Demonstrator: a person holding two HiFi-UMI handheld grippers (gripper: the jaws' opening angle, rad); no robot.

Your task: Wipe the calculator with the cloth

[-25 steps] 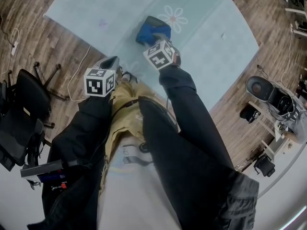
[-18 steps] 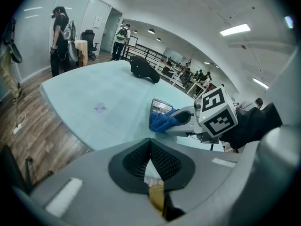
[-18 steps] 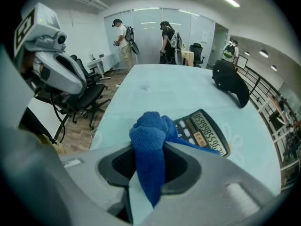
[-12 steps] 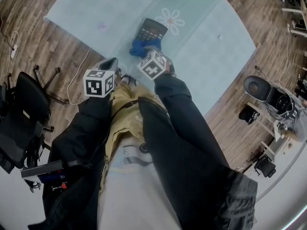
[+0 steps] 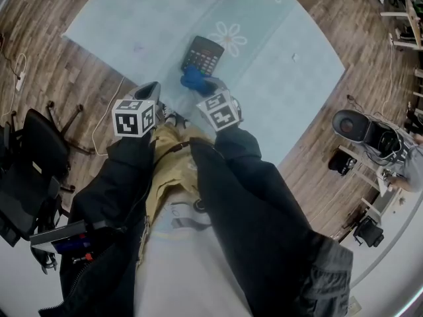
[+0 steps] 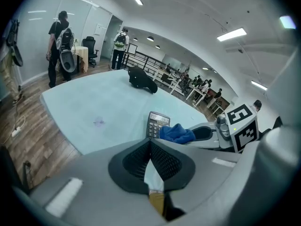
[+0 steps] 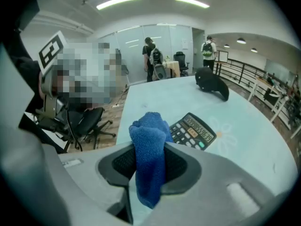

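A dark calculator (image 5: 202,54) lies flat on the pale blue-green mat (image 5: 158,25); it also shows in the left gripper view (image 6: 157,124) and the right gripper view (image 7: 192,131). My right gripper (image 7: 149,166) is shut on a blue cloth (image 7: 149,147), which sticks up between its jaws. In the head view the cloth (image 5: 195,79) hangs just at the calculator's near edge, apart from the keys. My left gripper (image 6: 150,149) is held back near the mat's edge, shut with nothing in it.
A black bag (image 6: 142,79) lies at the mat's far end. A black office chair (image 5: 33,144) stands on the wooden floor to the left. Equipment and stands (image 5: 360,127) sit to the right. People (image 6: 59,46) stand far off by the glass wall.
My right gripper drew back toward me with the cloth, off the calculator, which now shows whole. The left gripper stayed nearly still.
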